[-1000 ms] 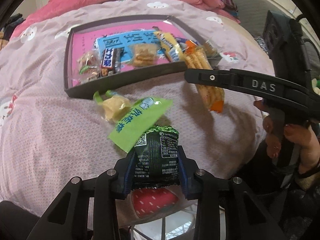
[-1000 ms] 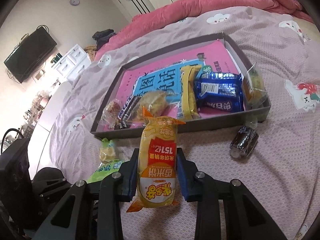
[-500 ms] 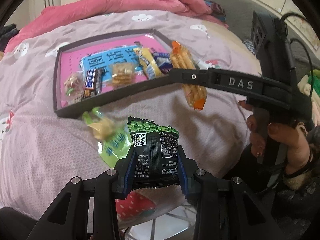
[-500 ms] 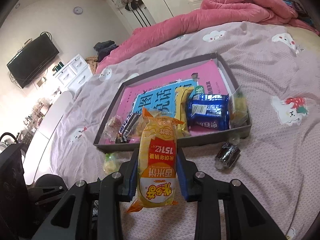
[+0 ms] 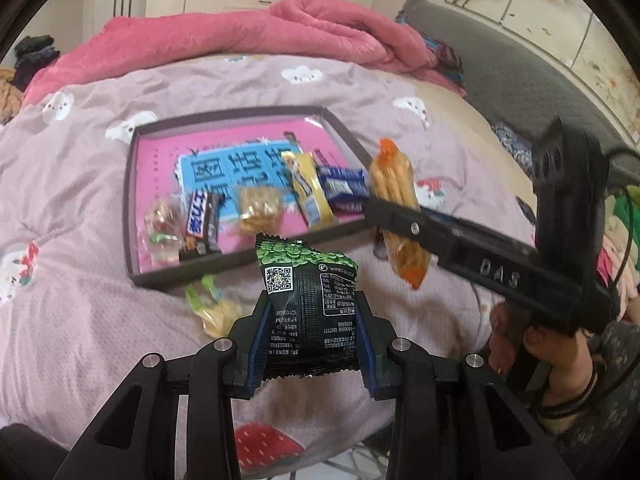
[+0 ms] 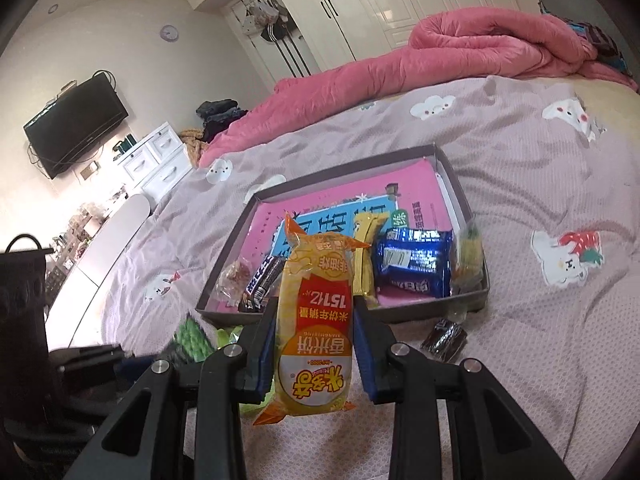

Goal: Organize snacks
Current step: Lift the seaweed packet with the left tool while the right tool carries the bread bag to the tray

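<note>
Bedspread [image 6: 520, 184] bare beyond tray rim [image 6: 344, 312] — left tongs [image 5: 308, 344] pinching green packet [image 5: 308, 300], right tongs [image 6: 314, 348] pinching yellow packet [image 6: 316, 320].

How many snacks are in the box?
6, along the near wall of the box, left to right: candy bag, chocolate bar, cracker pack, yellow bar, blue packet, clear pack. Others may be hidden.

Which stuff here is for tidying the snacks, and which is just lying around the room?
For the job:
- green-black snack packet in the left gripper
- yellow rice cracker pack in the right gripper
- grey tray with snacks inside
- dark wrapped snack loose on the bed

Just lying about:
- pink quilt
- TV
- white drawers
</note>
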`<state>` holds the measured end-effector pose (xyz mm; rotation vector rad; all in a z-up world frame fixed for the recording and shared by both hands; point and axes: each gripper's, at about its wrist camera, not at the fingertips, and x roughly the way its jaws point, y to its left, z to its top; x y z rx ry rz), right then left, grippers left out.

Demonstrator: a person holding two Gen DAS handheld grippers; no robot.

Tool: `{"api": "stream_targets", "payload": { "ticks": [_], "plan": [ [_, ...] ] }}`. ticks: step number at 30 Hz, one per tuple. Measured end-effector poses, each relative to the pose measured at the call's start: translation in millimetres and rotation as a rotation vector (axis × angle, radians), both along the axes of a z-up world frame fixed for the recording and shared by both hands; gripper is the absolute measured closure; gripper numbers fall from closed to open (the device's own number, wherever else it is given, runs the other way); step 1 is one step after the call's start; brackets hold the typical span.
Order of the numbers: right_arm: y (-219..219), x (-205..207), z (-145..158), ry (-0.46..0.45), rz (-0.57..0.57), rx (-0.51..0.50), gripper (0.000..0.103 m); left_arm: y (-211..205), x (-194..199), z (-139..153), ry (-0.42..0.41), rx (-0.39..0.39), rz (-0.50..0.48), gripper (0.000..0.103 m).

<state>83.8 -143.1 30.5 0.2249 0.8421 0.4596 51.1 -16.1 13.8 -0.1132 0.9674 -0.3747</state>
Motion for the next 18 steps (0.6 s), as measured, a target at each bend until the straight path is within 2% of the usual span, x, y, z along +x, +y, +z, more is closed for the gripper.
{"api": "stream_targets", "payload": {
  "ticks": [18],
  "plan": [
    [-10,0,18,-0.077,-0.03,0.008,0.069,15,24,18,-0.066,-0.001,0.091,0.064]
  ]
}}
